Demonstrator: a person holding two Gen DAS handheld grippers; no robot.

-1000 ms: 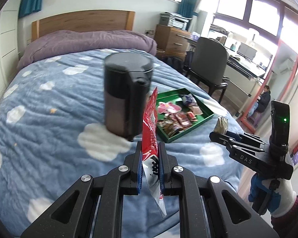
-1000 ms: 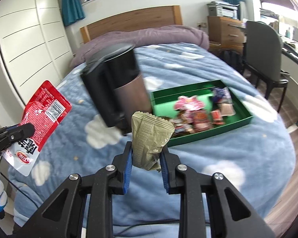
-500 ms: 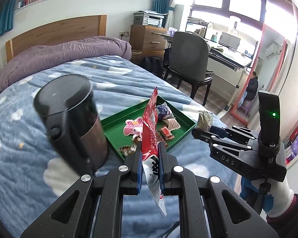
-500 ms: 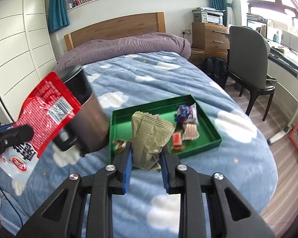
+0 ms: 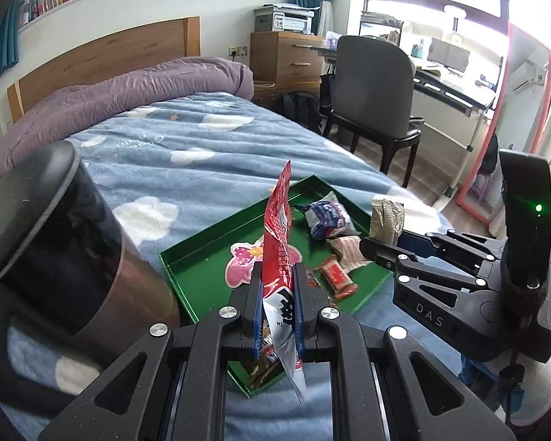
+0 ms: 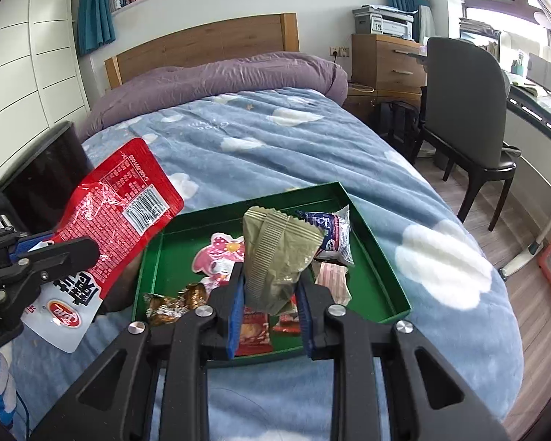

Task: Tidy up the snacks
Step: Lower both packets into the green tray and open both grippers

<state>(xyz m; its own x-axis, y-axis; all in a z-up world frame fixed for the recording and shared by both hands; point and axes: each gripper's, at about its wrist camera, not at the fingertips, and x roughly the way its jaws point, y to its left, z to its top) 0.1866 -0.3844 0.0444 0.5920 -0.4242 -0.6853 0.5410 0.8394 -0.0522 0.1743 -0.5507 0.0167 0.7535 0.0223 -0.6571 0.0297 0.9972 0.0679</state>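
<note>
Your left gripper (image 5: pixel 278 294) is clamped nearly shut on a flat red foil snack pouch with a white lower end (image 5: pixel 277 242), held edge-up between the blue pads; your right gripper (image 6: pixel 270 296) stands a little wider, pinching a crumpled olive-green foil snack packet (image 6: pixel 279 253) by its lower half. Just beyond and below both pairs of fingertips sits the shallow green rectangular tray (image 6: pixel 382 253) on the soft blue cloud-print bed cover (image 6: pixel 275 143), already holding small wrapped sweets, a pink cartoon-shaped packet (image 6: pixel 220 253) and a blue-and-white wrapped snack (image 6: pixel 334 233). The likely trouble: the tall pouch could flop over the tray's rim if you let go too high, and pressing on the tray could tip it, since the bedding gives under it. Close on the left gripper's left, a dark cylindrical tumbler with a black lid (image 5: pixel 55 242) stands beside the tray and could be knocked. Farther off are the purple duvet (image 6: pixel 216 81), the wooden headboard (image 6: pixel 202 47) and a dark chair (image 6: pixel 463 110).
</note>
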